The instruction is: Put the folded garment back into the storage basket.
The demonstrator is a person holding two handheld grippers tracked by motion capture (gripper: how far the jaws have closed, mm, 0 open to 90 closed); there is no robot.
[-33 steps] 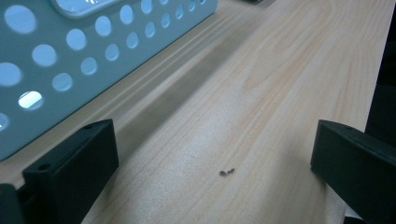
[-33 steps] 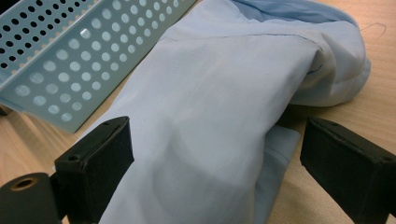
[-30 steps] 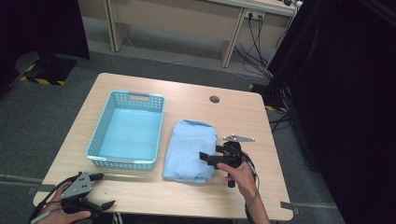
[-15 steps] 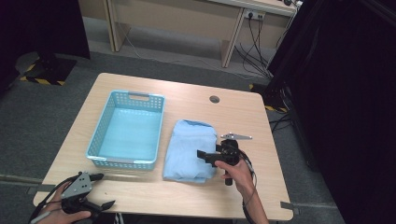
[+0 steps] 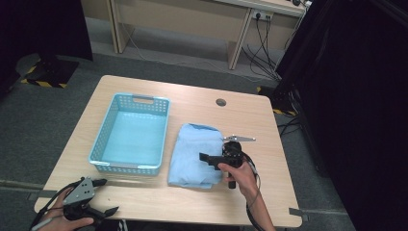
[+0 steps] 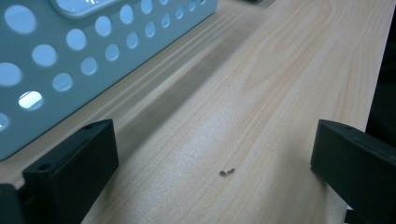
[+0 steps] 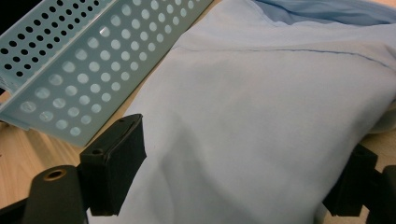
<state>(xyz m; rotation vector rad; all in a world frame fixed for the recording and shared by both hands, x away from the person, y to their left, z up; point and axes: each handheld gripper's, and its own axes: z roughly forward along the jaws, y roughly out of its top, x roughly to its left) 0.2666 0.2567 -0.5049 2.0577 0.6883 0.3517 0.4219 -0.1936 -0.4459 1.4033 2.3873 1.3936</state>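
Note:
A folded light blue cloth [image 5: 192, 153] [image 7: 261, 121] lies on the wooden table [image 5: 192, 108], right of a light blue perforated basket [image 5: 130, 137] [image 7: 88, 70]. My right gripper [image 5: 208, 160] [image 7: 233, 182] is low over the cloth's near right part and points left. Its jaws have just been closing and stand apart. The cloth spreads between them, but the pads do not pinch it. My left gripper [image 5: 108, 196] [image 6: 215, 163] rests at the table's near left corner, open, with bare wood between its jaws and the basket's wall [image 6: 70, 56] beside it.
The basket is empty. A round cable hole [image 5: 221, 102] sits in the table's far right part. Two tiny dark specks [image 6: 227, 172] lie on the wood by my left gripper. Desk legs and cables [image 5: 262, 43] are on the floor beyond the table.
My right gripper has slid a little leftward over the cloth and its jaws have narrowed slightly. The left gripper, cloth and basket have not moved.

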